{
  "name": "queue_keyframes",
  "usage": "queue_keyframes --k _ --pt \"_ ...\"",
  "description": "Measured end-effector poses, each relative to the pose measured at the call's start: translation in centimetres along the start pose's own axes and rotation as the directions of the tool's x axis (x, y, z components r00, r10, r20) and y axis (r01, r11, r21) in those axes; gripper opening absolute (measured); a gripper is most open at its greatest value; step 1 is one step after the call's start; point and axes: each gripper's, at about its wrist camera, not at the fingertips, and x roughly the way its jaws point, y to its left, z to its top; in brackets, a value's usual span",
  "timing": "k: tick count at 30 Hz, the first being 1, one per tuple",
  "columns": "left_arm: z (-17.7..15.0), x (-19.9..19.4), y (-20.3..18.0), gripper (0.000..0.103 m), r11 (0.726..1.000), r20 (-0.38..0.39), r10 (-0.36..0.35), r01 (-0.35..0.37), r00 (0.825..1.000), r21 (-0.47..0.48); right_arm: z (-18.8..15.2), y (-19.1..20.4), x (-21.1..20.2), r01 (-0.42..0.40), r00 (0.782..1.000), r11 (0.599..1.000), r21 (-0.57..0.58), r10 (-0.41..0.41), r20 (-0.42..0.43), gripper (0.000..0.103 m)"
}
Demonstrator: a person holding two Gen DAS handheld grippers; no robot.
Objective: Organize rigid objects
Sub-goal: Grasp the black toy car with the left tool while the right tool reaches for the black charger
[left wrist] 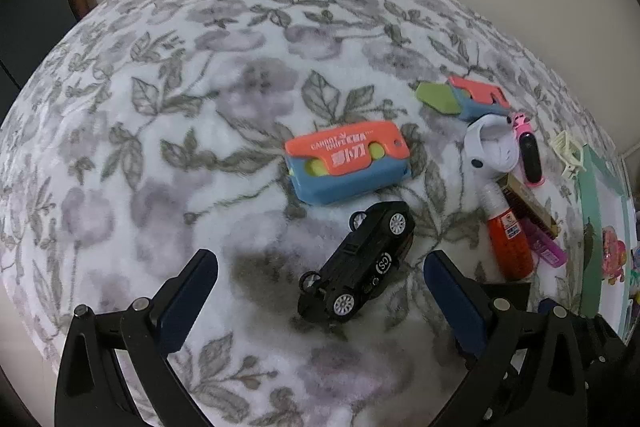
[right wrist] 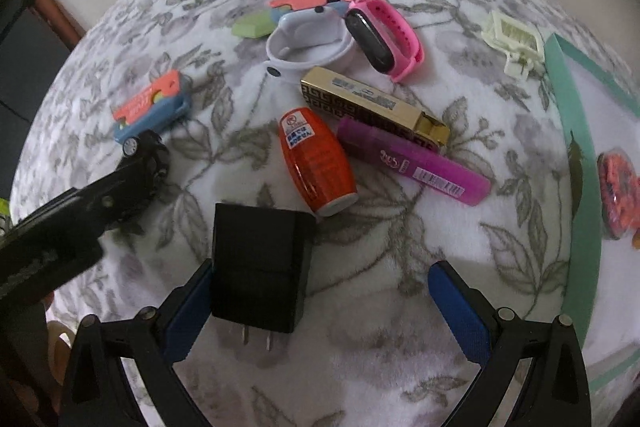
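Observation:
A black toy car [left wrist: 360,263] lies on its side on the floral cloth [left wrist: 180,115], between the tips of my open left gripper [left wrist: 320,263]. Behind it lies an orange-and-blue carrot knife toy [left wrist: 348,163]. A black plug adapter [right wrist: 260,267] lies against the left finger of my open right gripper [right wrist: 320,275], not gripped. Beyond it lie an orange bottle [right wrist: 316,163], a purple tube [right wrist: 412,161], a gold lighter [right wrist: 372,107], a white watch band [right wrist: 308,43] and a pink smart band [right wrist: 384,35].
A second carrot knife with green blade [left wrist: 460,97] lies at the back. A cream hair claw [right wrist: 514,41] sits near a green-rimmed tray [right wrist: 580,187] at the right, which holds an orange item [right wrist: 618,195]. The left gripper shows in the right wrist view [right wrist: 80,211].

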Motion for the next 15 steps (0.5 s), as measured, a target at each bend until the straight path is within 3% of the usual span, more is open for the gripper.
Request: queue_keyframes --k 5,9,12,15 --pt "0.0 0.7 -0.1 0.1 1.0 -0.011 -0.001 0.001 1.0 0.013 -0.1 0.8 0.7 0.047 0.999 0.998 -0.046 -0.047 0.007 0.103" --pt "0.0 0.6 -0.5 0.076 0.999 -0.004 0.031 -0.03 1.0 0.038 0.1 1.3 0.6 0.053 0.998 0.997 -0.047 -0.052 0.023 0.093" --pt "0.0 0.2 -0.9 0.054 0.999 0.0 0.008 -0.008 1.0 0.051 0.5 2.2 0.2 0.053 0.998 0.998 -0.042 -0.052 0.031 0.085" --pt "0.0 0.0 -1.7 0.039 0.997 -0.012 -0.003 0.004 1.0 0.072 0.8 2.2 -0.2 0.047 0.998 0.998 -0.045 -0.045 0.045 0.069"
